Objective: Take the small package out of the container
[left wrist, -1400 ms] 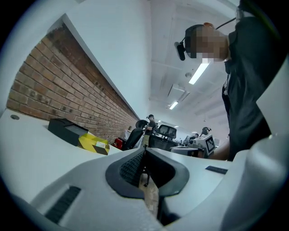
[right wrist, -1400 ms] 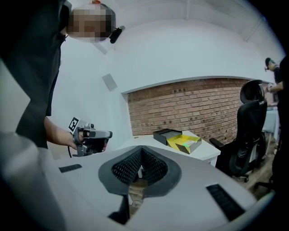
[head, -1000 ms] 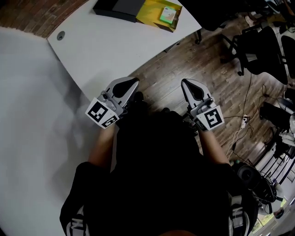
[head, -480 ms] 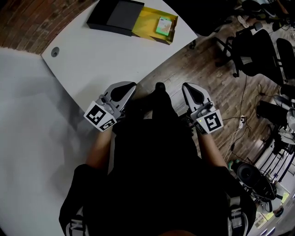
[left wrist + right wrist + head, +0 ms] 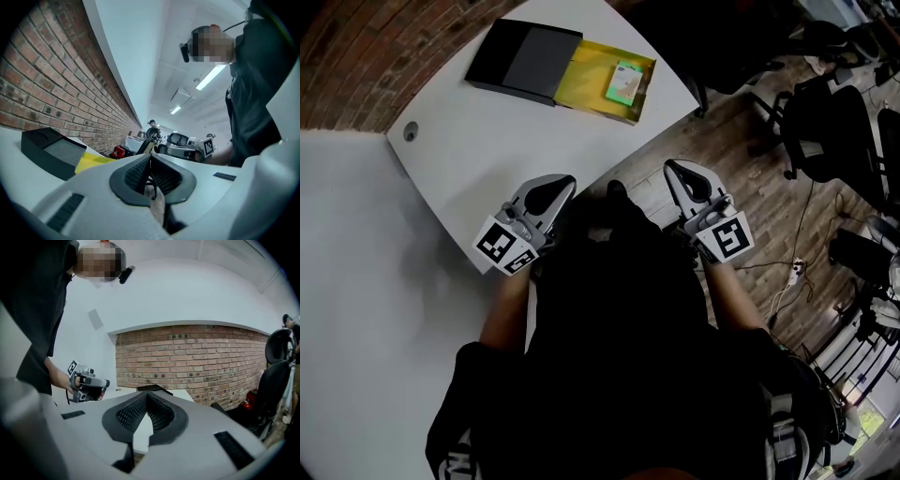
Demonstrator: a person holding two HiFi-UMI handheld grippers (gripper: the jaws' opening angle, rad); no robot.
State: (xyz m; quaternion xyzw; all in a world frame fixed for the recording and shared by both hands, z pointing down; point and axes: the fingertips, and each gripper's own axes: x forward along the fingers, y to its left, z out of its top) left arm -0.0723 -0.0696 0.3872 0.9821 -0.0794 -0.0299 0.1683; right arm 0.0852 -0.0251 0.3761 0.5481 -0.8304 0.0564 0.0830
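Left gripper (image 5: 553,183) and right gripper (image 5: 678,172): jaws closed together, nothing held; both near the table (image 5: 478,141) edge; package (image 5: 624,82) lies inside the open container (image 5: 586,58), well apart from both.

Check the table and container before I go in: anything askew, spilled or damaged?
Nothing stands out. The container lies flat on the white table, its yellow tray slid out with the small package lying inside. The left gripper and right gripper are shut, empty, well short of it.

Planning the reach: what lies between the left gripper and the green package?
Head view: from left gripper to package, bare table, then the yellow tray's wall.
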